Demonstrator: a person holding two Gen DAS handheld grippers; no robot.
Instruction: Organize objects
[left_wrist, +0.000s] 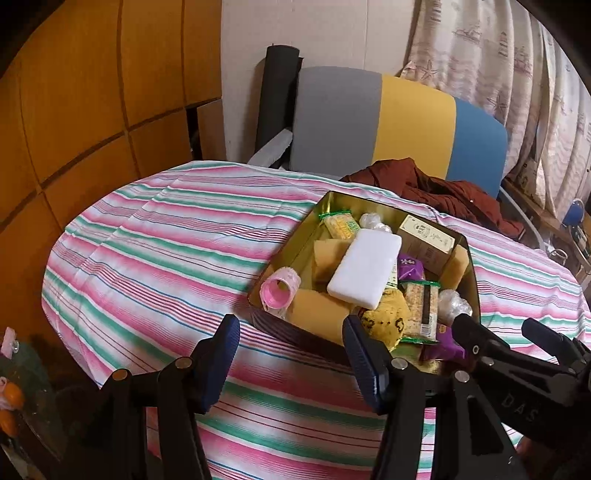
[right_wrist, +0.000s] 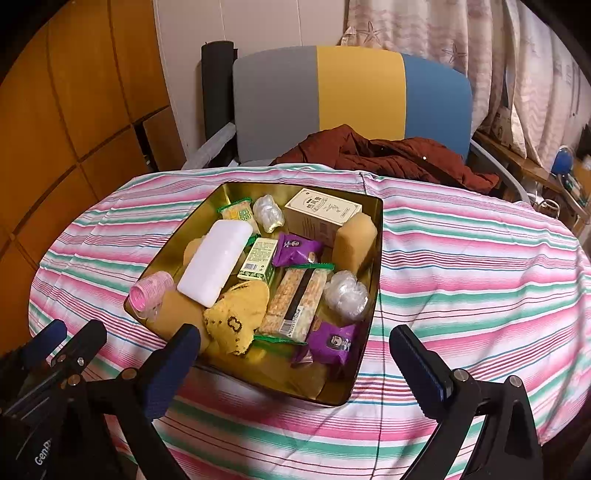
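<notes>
A gold tin tray (right_wrist: 377, 258) sits on the striped tablecloth (right_wrist: 461, 266) and holds several items. Among them are a white bar (right_wrist: 216, 258), a pink hair roller (right_wrist: 147, 291), a yellow spotted cloth (right_wrist: 236, 317), a long snack bar (right_wrist: 299, 299), purple packets (right_wrist: 295, 249) and a beige box (right_wrist: 321, 212). My right gripper (right_wrist: 299, 363) stands open over the tray's near edge, nothing between its pads. My left gripper (left_wrist: 291, 358) is open too, above the cloth just left of the tray (left_wrist: 317, 210), beside the roller (left_wrist: 279, 293). Each gripper shows in the other's view: the right gripper (left_wrist: 498, 328), the left gripper (right_wrist: 68, 338).
A chair (right_wrist: 351, 88) with a grey, yellow and blue back stands behind the table, a dark red garment (right_wrist: 388, 155) draped on its seat. Wood panelling (left_wrist: 74, 110) runs along the left, curtains (right_wrist: 480, 48) hang at the right, and a black roll (right_wrist: 218, 85) leans by the wall.
</notes>
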